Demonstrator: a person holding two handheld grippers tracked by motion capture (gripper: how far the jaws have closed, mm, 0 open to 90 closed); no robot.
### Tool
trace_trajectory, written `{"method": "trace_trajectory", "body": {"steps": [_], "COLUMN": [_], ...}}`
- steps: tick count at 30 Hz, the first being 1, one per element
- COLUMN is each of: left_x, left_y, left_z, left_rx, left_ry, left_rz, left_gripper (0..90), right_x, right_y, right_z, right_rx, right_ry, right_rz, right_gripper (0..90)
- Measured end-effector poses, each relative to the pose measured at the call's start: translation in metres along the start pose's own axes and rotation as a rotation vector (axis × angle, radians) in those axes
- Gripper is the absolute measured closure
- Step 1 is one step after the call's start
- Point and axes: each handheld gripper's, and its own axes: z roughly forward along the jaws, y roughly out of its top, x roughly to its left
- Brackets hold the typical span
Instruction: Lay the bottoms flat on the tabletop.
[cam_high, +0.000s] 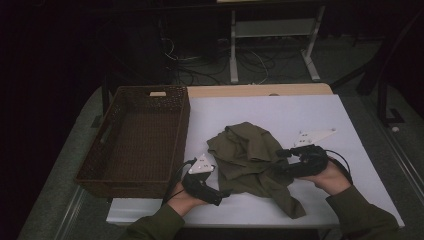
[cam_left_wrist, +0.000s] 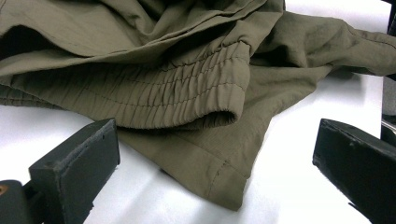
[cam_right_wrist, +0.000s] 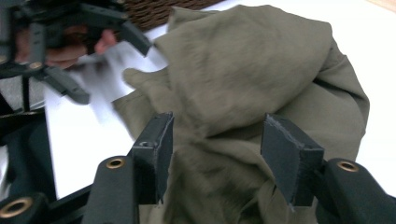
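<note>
Olive cloth garment (cam_high: 252, 160), soft and light, lies crumpled mid-table just right of the wicker basket (cam_high: 135, 140).
My left gripper (cam_left_wrist: 215, 154) has its jaws spread wide at the hem, touching nothing; my right gripper (cam_right_wrist: 215, 154) stands part-open over the folds, pinching nothing. I judge it limp, not slippery; the gathered elastic waistband (cam_left_wrist: 187, 88) is the firmest hold.

Olive sleeves (cam_high: 155, 225); black claws, grey three-cornered plates.
</note>
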Motion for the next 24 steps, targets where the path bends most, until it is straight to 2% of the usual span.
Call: {"method": "trace_trajectory", "body": {"steps": [3, 6, 10, 13, 15, 24], "left_x": [0.0, 0.0, 0.0, 0.0, 0.0, -0.001], "left_y": [0.0, 0.0, 0.0, 0.0, 0.0, 0.0], "left_z": [0.0, 0.0, 0.0, 0.0, 0.0, 0.0], "left_rx": [-0.001, 0.0, -0.001, -0.002, -0.002, -0.004], "left_ry": [0.001, 0.0, 0.001, 0.001, 0.0, 0.0], "left_rz": [0.002, 0.001, 0.001, 0.001, 0.002, 0.0], "left_gripper": [0.0, 0.0, 0.0, 0.0, 0.0, 0.0], "right_x": [-0.002, -0.004, -0.009, -0.014, -0.017, -0.031], "right_y": [0.002, 0.004, 0.006, 0.009, 0.011, 0.024], "right_z": [0.01, 0.021, 0.032, 0.036, 0.037, 0.035], "right_rx": [0.016, 0.037, 0.07, 0.069, 0.062, -0.007], "right_ry": [0.012, 0.001, -0.007, -0.02, -0.026, -0.055], "right_rz": [0.006, 0.01, 0.018, 0.023, 0.019, 0.024], "right_gripper": [39.7, 40.5, 60.4, 76.6, 83.7, 86.7]}}
